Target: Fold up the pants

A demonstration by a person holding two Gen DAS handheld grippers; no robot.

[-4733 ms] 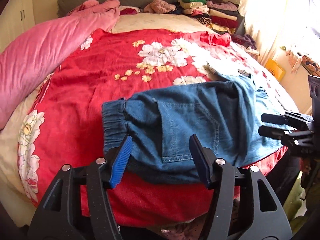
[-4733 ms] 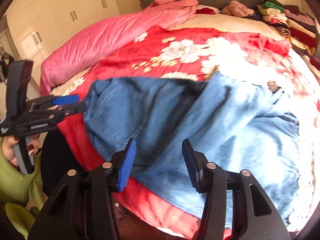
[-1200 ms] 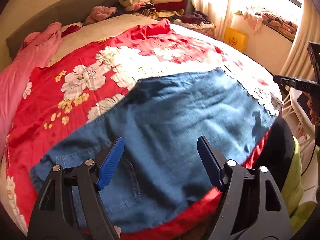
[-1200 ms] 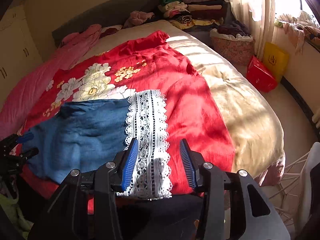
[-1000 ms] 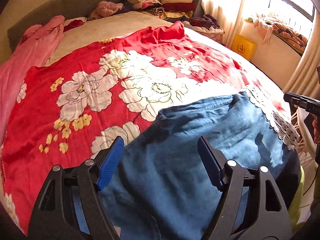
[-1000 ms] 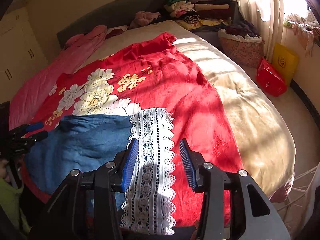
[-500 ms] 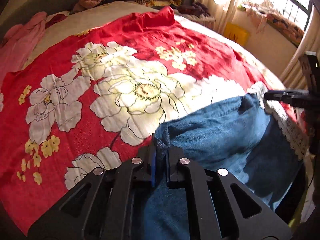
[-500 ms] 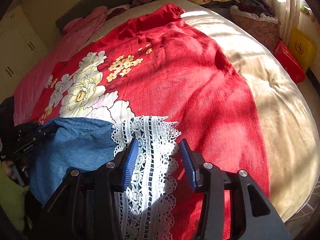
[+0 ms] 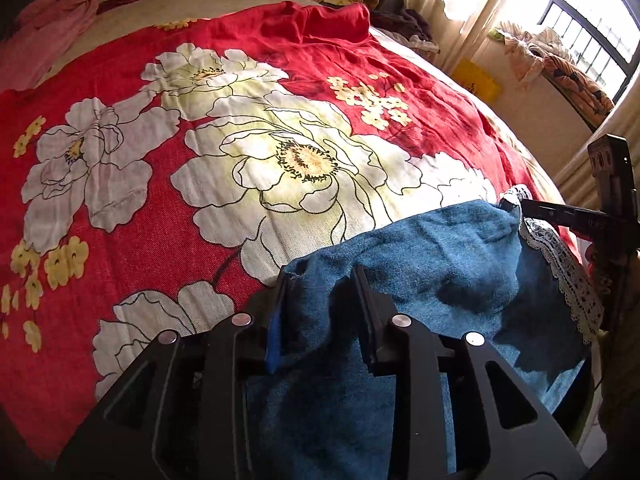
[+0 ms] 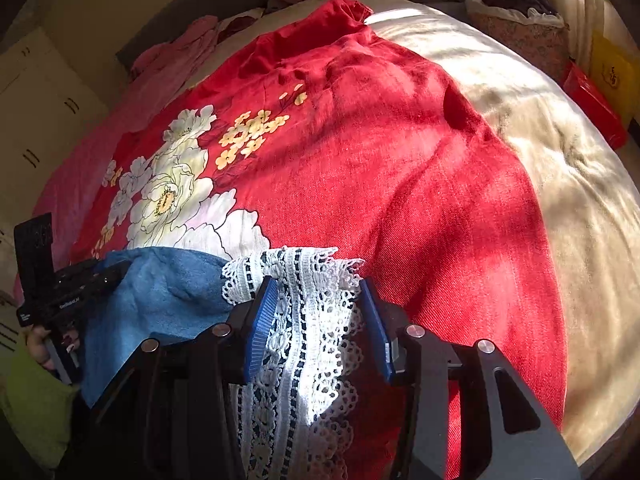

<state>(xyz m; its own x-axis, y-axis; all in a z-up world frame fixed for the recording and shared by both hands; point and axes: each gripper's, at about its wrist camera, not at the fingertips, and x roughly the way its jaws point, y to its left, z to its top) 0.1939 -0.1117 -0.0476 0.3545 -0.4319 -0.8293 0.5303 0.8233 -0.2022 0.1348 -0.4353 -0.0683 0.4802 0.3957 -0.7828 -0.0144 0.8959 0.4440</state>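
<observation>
Gripping needs care here: left gripper (image 9: pixel 322 312) jaws part-open, denim pants (image 9: pixel 432 264) edge bunched between, pads not visibly pinching. Right gripper (image 10: pixel 316 320) jaws likewise ajar, astride white lace trim (image 10: pixel 300 344), no clamp seen. Pants lie at near edge of red floral bedspread (image 9: pixel 200 140), running toward 3 o'clock from left jaws. My judgement: bite both far corners deep, close together, lift level. Waistband cut off at 6 o'clock; layer count under fold unreadable; lace underside in shadow.
</observation>
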